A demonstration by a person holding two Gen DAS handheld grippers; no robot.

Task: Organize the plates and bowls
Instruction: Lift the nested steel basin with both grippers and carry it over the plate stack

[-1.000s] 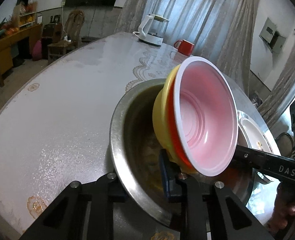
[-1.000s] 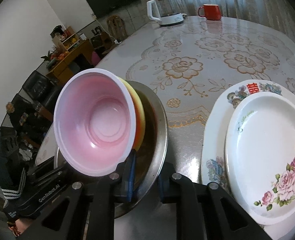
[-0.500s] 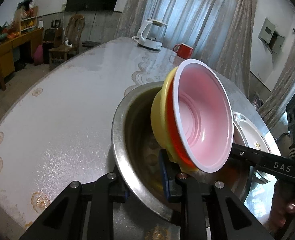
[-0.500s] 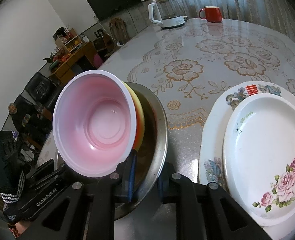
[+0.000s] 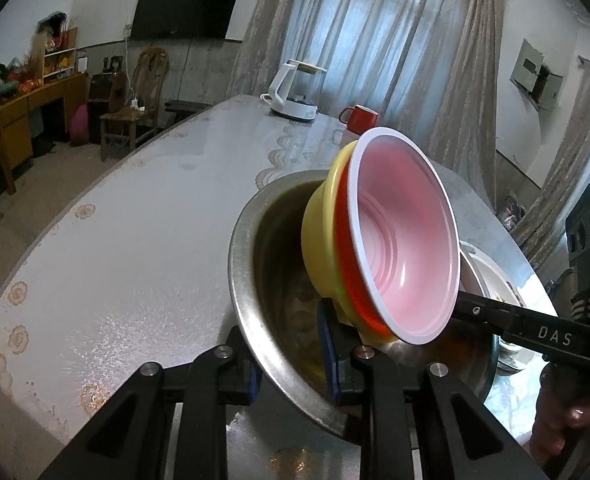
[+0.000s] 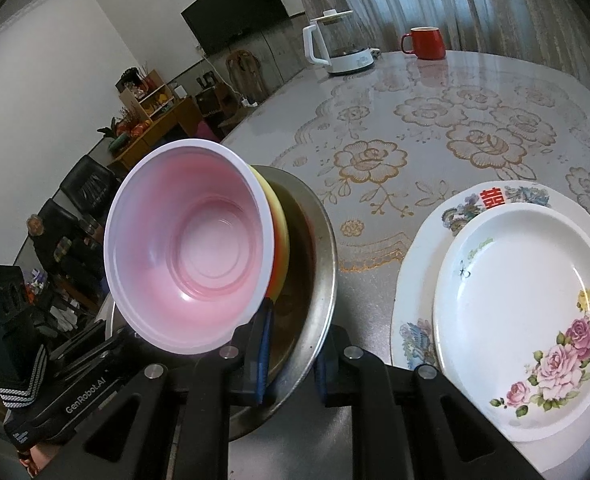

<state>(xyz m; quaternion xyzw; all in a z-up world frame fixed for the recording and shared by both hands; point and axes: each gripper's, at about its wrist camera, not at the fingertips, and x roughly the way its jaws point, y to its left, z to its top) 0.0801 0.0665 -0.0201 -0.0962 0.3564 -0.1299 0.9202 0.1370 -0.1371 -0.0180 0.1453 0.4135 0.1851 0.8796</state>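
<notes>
A steel basin [image 5: 243, 280] [image 6: 329, 264] holds a nested stack tipped on its side: a yellow bowl [image 5: 317, 236] [image 6: 282, 236] outermost, an orange-red one inside it, and a pink bowl with a white rim [image 5: 403, 240] [image 6: 199, 256] innermost. My left gripper [image 5: 291, 368] is shut on the basin's near rim, one blue pad inside and one outside. My right gripper [image 6: 291, 360] is shut on the opposite rim the same way. Each gripper's black body shows in the other's view. Two flowered plates, a smaller one [image 6: 523, 320] on a larger one [image 6: 423, 248], lie to the right of the basin.
A white kettle [image 6: 339, 48] and a red mug [image 6: 425, 42] stand at the far end of the rose-patterned table [image 6: 415, 128]. The table's left edge [image 5: 55, 232] curves close by; chairs, a desk and a shelf stand beyond it.
The left wrist view has risen a little, so the far table and kettle sit lower in it. Both grips on the basin hold. The bowl stack stays leaning as before.
</notes>
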